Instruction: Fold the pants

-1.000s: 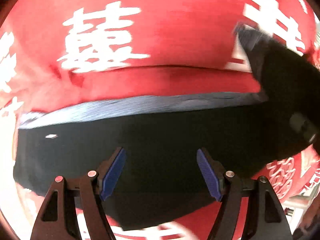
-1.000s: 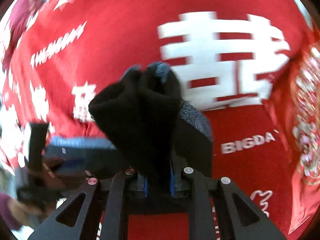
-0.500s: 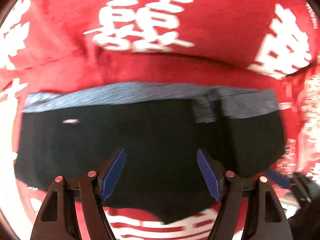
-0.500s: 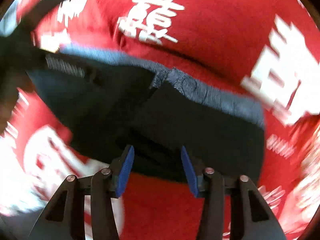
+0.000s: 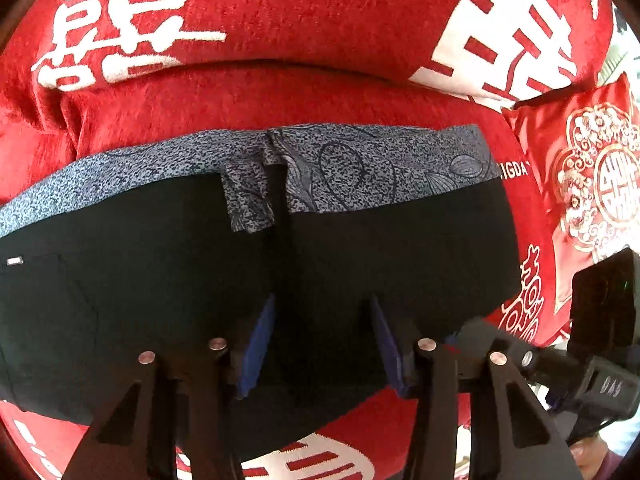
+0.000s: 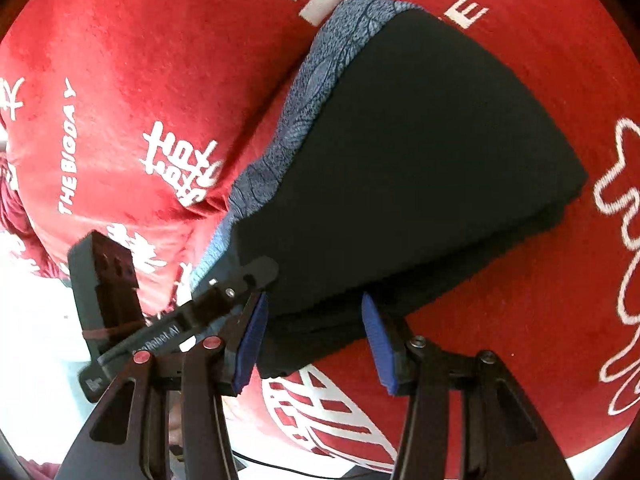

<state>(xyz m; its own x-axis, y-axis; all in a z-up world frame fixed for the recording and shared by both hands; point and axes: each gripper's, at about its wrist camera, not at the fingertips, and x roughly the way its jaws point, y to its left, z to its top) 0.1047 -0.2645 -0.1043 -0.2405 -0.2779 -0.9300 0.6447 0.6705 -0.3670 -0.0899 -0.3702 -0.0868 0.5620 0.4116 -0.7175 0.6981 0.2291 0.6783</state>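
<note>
The black pants [image 5: 160,272] lie folded on the red cover, with a grey-blue patterned lining strip [image 5: 360,160] along the far edge. My left gripper [image 5: 322,344] is open, its blue pads just above the near edge of the pants. In the right wrist view the folded pants [image 6: 420,160] show as a thick black stack with the patterned edge on the left. My right gripper [image 6: 310,344] is open at the stack's near corner, holding nothing. The left gripper [image 6: 224,300] shows beside it.
A red cover with white characters [image 5: 320,20] spreads under everything. A red embroidered cushion [image 5: 592,184] lies at the right. The right gripper's body [image 5: 592,340] shows at the lower right of the left wrist view.
My right gripper was shut on a bunch of the pants a second ago; it has laid that part over and opened. Both grippers have moved closer to the folded stack.
</note>
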